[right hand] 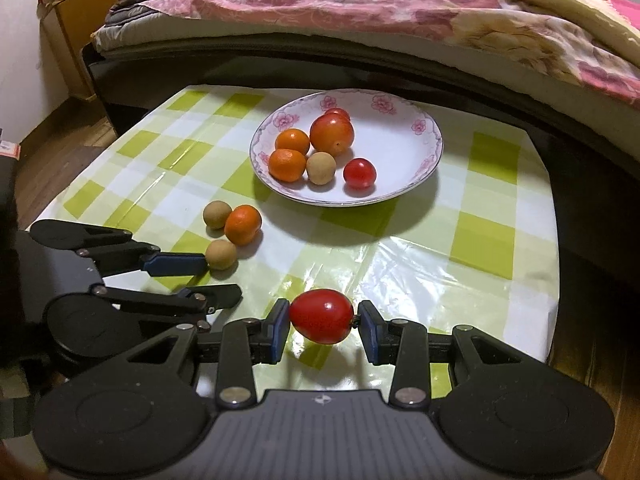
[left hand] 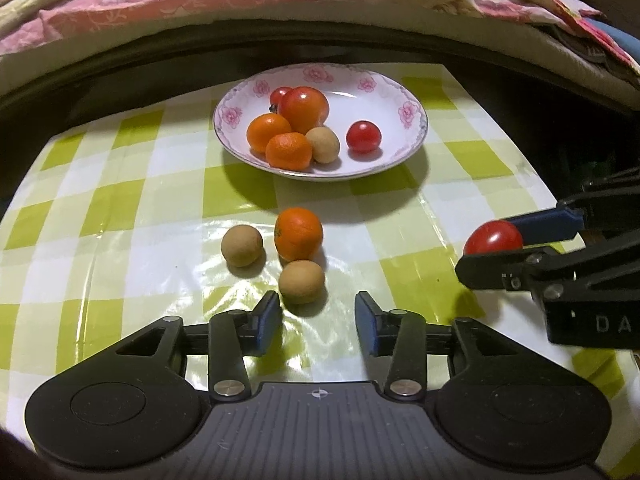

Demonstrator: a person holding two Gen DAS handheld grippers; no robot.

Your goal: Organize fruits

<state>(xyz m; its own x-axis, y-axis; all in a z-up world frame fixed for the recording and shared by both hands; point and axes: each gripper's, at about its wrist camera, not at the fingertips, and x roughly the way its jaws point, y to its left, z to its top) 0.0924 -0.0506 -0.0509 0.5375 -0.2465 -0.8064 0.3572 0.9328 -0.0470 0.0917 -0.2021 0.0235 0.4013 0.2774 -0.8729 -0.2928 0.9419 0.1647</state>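
A white flowered plate [left hand: 404,148] [right hand: 404,136] at the back of the table holds a large tomato, two small oranges, a tan longan and cherry tomatoes. On the cloth in front lie an orange [left hand: 298,233] [right hand: 242,224] and two longans [left hand: 242,246] [left hand: 301,282]. My left gripper [left hand: 317,316] [right hand: 218,280] is open, with the nearer longan [right hand: 221,254] just ahead of its fingertips. My right gripper [right hand: 322,322] [left hand: 480,244] is shut on a red cherry tomato [right hand: 321,316] [left hand: 494,237], held just above the cloth at the front right.
The table carries a green and white checked plastic cloth [left hand: 120,208] [right hand: 480,240]. A bed with a pink flowered quilt [right hand: 360,4] runs along the far side. A wooden cabinet [right hand: 76,28] stands at the far left; wooden floor lies beside the table.
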